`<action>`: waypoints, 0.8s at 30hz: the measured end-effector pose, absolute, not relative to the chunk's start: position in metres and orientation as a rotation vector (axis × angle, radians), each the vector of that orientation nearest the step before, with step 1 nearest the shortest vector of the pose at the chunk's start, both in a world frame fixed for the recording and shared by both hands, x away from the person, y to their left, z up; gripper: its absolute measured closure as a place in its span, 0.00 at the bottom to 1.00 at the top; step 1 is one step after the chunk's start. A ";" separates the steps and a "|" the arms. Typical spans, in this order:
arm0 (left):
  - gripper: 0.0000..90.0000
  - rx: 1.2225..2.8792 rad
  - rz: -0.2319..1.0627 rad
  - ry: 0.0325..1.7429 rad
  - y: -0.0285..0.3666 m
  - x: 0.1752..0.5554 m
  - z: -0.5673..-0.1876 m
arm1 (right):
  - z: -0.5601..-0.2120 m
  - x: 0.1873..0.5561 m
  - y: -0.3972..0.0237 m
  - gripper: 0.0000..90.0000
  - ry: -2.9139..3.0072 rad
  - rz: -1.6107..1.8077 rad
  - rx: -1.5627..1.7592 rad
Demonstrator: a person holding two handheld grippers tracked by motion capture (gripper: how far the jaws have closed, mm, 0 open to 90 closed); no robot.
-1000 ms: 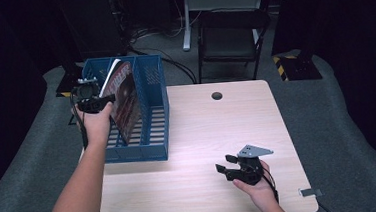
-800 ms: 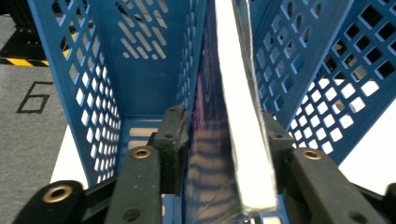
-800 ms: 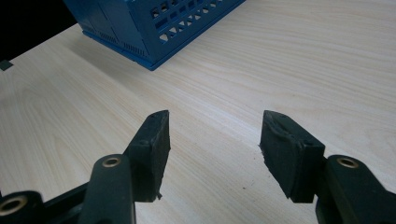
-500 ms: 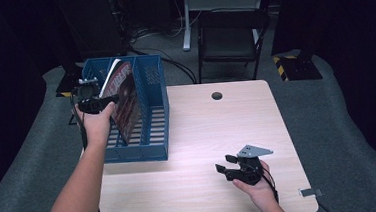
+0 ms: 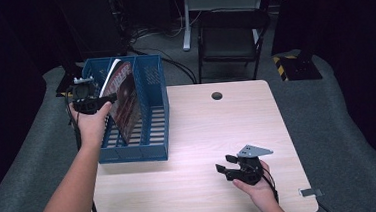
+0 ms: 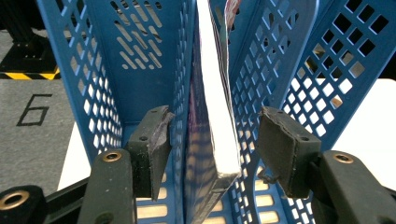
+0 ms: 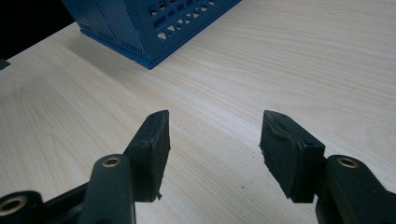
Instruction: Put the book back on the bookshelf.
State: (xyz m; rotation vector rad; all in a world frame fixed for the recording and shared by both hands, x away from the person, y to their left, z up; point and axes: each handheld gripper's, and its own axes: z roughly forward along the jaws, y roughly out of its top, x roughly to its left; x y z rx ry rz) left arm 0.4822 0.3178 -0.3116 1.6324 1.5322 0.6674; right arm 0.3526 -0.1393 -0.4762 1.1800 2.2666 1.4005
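Observation:
A blue slotted file rack (image 5: 145, 134) stands at the table's left rear. A magazine (image 5: 125, 98) with a dark red cover leans upright in its left compartment. My left gripper (image 5: 106, 97) sits at the rack's left rim, level with the magazine's top. In the left gripper view the magazine's white page edge (image 6: 212, 93) stands between the pads (image 6: 152, 149), with a gap on each side, inside the rack (image 6: 135, 70). These jaws have just been opening. My right gripper (image 5: 224, 167) rests open low over the bare table (image 7: 280, 56) near the front right, nothing between its fingers (image 7: 215, 140).
The rack's corner (image 7: 140, 23) lies ahead of the right gripper. A round hole (image 5: 217, 95) marks the table's far middle. A black chair (image 5: 228, 33) stands behind the table. A small metal plate (image 5: 311, 192) lies at the front right corner.
The left hand has shifted very slightly at the rack's rim. The magazine leans as before. The right hand has not moved.

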 end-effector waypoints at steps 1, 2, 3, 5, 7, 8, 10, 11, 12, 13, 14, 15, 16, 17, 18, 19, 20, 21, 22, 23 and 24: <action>0.49 1.629 0.672 1.522 0.319 0.482 -0.310 | -0.476 0.353 -0.140 0.47 2.263 1.396 1.172; 0.49 1.631 0.664 1.518 0.320 0.481 -0.309 | -0.476 0.353 -0.141 0.47 2.262 1.398 1.178; 0.49 1.632 0.656 1.519 0.320 0.480 -0.307 | -0.476 0.353 -0.141 0.47 2.260 1.399 1.178; 0.48 1.647 0.649 1.497 0.321 0.479 -0.303 | -0.476 0.353 -0.142 0.47 2.254 1.405 1.183; 0.47 1.656 0.646 1.488 0.320 0.477 -0.300 | -0.476 0.353 -0.143 0.47 2.256 1.402 1.187; 0.47 1.658 0.652 1.479 0.320 0.475 -0.298 | -0.476 0.353 -0.144 0.47 2.251 1.404 1.192; 0.47 1.662 0.659 1.466 0.320 0.474 -0.295 | -0.477 0.353 -0.144 0.47 2.253 1.402 1.193; 0.47 1.667 0.663 1.461 0.320 0.472 -0.293 | -0.477 0.353 -0.144 0.47 2.254 1.402 1.193; 0.47 1.665 0.665 1.457 0.320 0.472 -0.292 | -0.478 0.353 -0.143 0.47 2.256 1.405 1.200; 0.47 1.666 0.665 1.457 0.320 0.471 -0.291 | -0.478 0.353 -0.143 0.47 2.258 1.400 1.199; 0.47 1.667 0.663 1.455 0.321 0.471 -0.290 | -0.478 0.353 -0.143 0.47 2.258 1.401 1.189; 0.47 1.664 0.661 1.455 0.321 0.470 -0.289 | -0.477 0.353 -0.143 0.47 2.257 1.402 1.189; 0.47 1.666 0.657 1.454 0.322 0.469 -0.289 | -0.477 0.352 -0.143 0.47 2.256 1.405 1.199; 0.47 1.665 0.657 1.454 0.322 0.469 -0.288 | -0.477 0.353 -0.144 0.47 2.254 1.405 1.191; 0.47 1.673 0.655 1.456 0.322 0.468 -0.287 | -0.477 0.353 -0.144 0.47 2.253 1.405 1.191; 0.47 1.680 0.652 1.451 0.323 0.468 -0.286 | -0.477 0.352 -0.145 0.47 2.256 1.397 1.196; 0.47 1.680 0.655 1.452 0.323 0.468 -0.285 | -0.477 0.352 -0.145 0.47 2.253 1.398 1.201; 0.47 1.687 0.650 1.455 0.323 0.467 -0.283 | -0.477 0.352 -0.146 0.47 2.250 1.398 1.202; 0.47 1.691 0.651 1.456 0.323 0.466 -0.282 | -0.477 0.352 -0.146 0.47 2.251 1.403 1.206; 0.47 1.695 0.656 1.452 0.324 0.465 -0.280 | -0.477 0.352 -0.146 0.47 2.250 1.407 1.209; 0.47 1.702 0.655 1.449 0.324 0.464 -0.278 | -0.477 0.352 -0.147 0.47 2.252 1.406 1.201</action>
